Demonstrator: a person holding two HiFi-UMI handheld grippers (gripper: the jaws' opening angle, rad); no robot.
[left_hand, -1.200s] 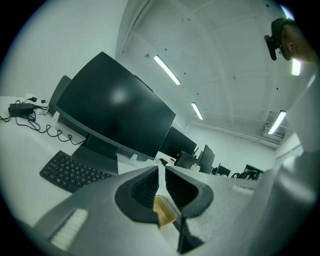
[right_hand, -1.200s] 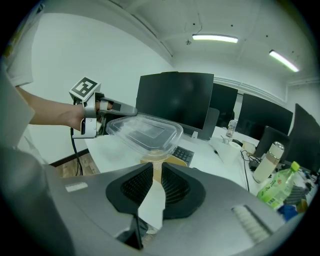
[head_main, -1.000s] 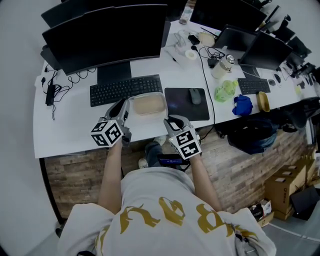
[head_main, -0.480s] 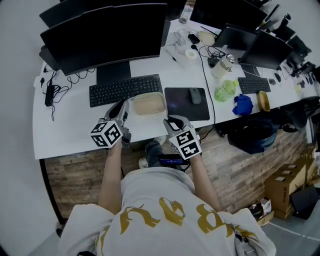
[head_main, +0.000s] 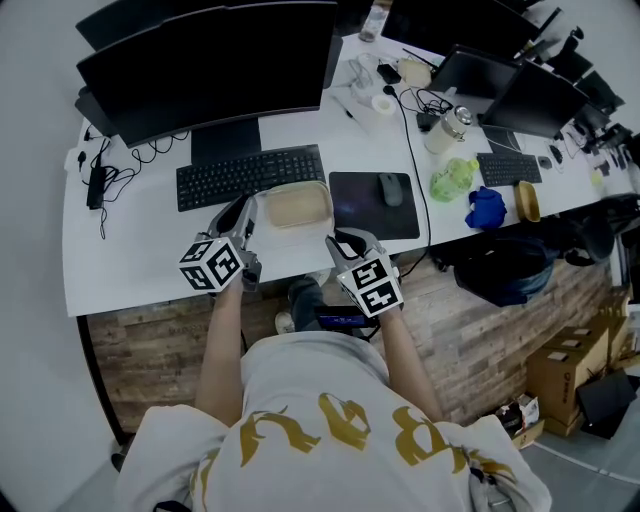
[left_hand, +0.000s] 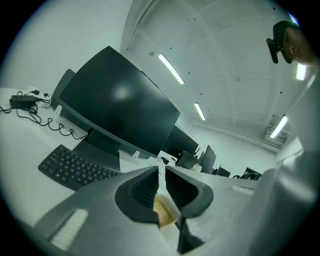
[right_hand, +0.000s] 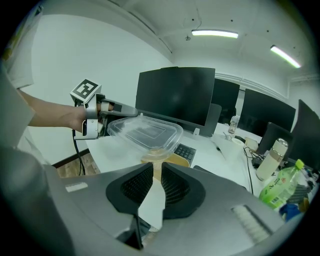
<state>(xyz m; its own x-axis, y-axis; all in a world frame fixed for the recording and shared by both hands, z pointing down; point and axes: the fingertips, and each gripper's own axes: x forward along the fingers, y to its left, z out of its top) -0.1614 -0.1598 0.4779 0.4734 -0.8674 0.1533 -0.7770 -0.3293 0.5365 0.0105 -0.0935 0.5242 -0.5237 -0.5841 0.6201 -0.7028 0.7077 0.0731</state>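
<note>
White desk (head_main: 140, 265), office. Just on near side of keyboard (head_main: 250, 177): clear lidded container (head_main: 294, 207) (tan contents). Left gripper (head_main: 246, 208) and right gripper (head_main: 336, 240) pinch opposite rims, jaws closed on thin edge. Two-sided hold in hand; any shift needs level, matched grips.

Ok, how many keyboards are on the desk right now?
2. One keyboard lies before the big monitor, just beyond the held container; the second keyboard is far right, past the green bottle. More may be hidden behind monitors.
</note>
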